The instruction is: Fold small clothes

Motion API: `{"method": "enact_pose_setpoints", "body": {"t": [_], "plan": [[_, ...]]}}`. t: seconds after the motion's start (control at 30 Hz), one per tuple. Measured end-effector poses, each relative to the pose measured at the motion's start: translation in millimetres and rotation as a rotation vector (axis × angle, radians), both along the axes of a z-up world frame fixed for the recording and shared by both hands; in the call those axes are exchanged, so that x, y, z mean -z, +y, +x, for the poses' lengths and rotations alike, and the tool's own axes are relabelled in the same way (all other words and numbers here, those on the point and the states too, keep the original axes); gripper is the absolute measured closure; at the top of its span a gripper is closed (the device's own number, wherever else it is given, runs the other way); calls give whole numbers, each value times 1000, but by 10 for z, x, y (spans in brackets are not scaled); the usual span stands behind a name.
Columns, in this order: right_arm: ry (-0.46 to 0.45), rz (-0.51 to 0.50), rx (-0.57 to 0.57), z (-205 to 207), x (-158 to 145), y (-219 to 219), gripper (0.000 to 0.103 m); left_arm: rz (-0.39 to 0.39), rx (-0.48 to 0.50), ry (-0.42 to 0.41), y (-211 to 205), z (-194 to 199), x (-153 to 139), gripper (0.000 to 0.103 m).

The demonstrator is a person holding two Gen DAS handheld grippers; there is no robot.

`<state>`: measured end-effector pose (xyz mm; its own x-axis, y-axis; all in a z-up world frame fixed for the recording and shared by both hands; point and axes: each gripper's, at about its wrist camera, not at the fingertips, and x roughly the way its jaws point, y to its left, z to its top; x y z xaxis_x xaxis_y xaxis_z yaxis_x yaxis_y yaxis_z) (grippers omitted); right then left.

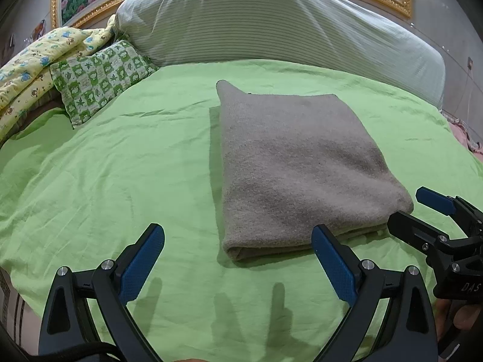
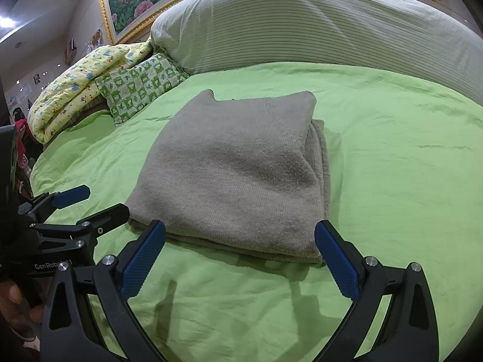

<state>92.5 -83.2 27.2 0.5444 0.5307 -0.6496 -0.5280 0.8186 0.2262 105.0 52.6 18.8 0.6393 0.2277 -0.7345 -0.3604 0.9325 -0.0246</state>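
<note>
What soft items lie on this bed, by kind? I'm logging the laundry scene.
Folded grey garment: 1
Pillows: 2, large striped pillow and small green checked pillow
Yellow printed quilt: 1
Green sheet: 1
Total: 5

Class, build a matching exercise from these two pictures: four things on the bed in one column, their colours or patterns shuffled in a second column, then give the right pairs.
Things:
1. sweater
2. sheet
3. big pillow
4. small pillow

Colours or patterns:
A. green and white checks
B. plain bright green
C. grey-brown
D. pale stripes

Pairs: 1-C, 2-B, 3-D, 4-A
</note>
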Motion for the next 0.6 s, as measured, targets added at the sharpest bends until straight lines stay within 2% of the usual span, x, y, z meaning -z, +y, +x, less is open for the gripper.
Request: {"method": "enact_pose_setpoints", "body": {"t": [0.6], "plan": [[-1,13,3,41,-49,-22,4,-5,13,5,40,34,2,5]]}}
